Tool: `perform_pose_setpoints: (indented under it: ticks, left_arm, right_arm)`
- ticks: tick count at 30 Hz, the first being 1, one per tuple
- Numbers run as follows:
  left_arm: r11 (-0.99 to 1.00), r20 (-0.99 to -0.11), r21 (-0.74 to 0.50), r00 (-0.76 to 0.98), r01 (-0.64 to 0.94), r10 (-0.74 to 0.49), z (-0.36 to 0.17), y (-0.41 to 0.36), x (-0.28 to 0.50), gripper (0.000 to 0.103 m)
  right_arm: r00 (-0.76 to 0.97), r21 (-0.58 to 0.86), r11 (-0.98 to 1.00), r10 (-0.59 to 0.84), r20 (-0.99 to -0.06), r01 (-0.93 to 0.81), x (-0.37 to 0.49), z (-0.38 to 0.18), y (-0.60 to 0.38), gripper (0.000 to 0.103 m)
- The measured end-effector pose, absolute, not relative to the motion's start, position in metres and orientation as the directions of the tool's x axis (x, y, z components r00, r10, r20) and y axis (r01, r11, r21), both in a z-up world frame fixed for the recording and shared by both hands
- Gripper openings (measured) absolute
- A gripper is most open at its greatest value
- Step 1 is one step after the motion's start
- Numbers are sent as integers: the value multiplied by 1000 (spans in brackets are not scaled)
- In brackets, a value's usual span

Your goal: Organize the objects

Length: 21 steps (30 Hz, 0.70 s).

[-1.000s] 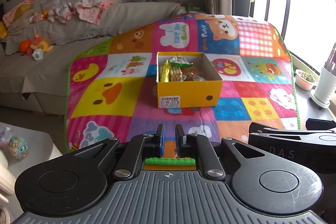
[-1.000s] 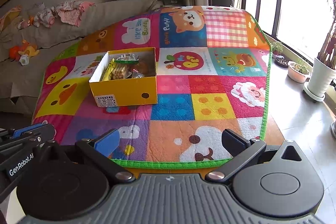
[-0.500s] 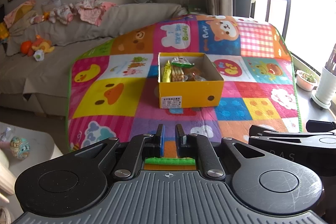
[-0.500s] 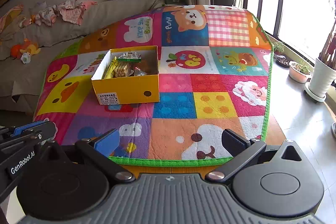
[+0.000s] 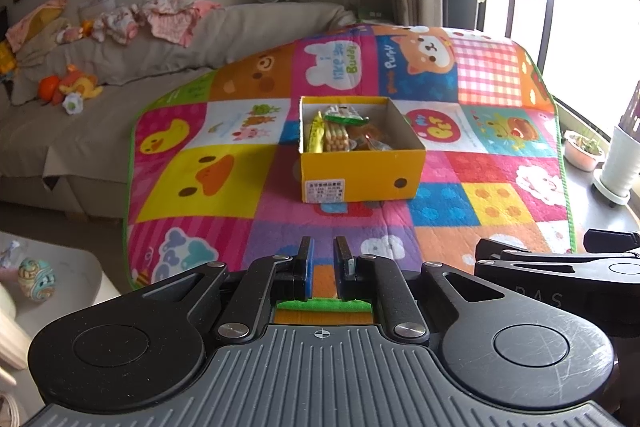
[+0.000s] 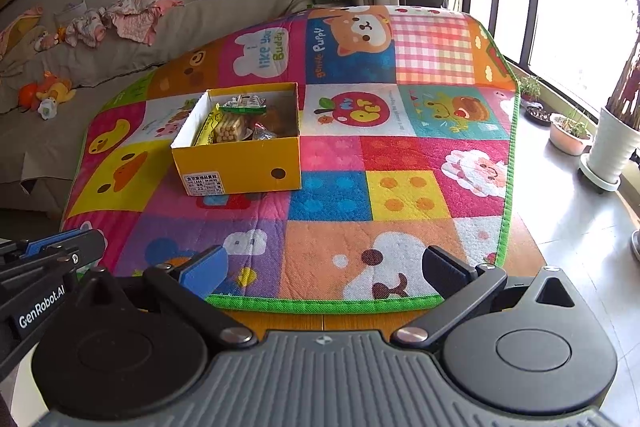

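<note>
Snack packets (image 5: 344,135) in the yellow cardboard box (image 5: 360,179) are jumbled, prob. biscuits, on a quilted mat (image 6: 360,195); left gripper (image 5: 323,259) nearly closed, empty, right gripper (image 6: 324,267) wide open, empty.

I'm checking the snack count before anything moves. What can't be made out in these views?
- Box bottom, both views: the snacks and its near wall hide the lower layers.
- Label print, both views: too small to read.
- Tall white pot, both views: its plant is cut off at the right edge.
</note>
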<state>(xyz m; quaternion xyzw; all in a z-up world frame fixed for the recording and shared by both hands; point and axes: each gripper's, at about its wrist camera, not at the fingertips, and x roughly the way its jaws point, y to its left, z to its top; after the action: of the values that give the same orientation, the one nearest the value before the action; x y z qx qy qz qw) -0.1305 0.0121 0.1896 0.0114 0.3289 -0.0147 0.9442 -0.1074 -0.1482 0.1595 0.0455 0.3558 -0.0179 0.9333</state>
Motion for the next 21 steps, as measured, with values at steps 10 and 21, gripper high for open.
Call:
perform_pose_setpoints:
  ticks: [10, 21]
  left_arm:
    - [999, -630, 10, 776, 53, -34, 186, 12, -128, 13]
    - [998, -633, 5, 773, 57, -41, 184, 17, -126, 13]
  right_arm:
    - [740, 72, 994, -8, -672, 77, -105, 156, -148, 103]
    - [732, 65, 994, -20, -681, 87, -104, 153, -144, 103]
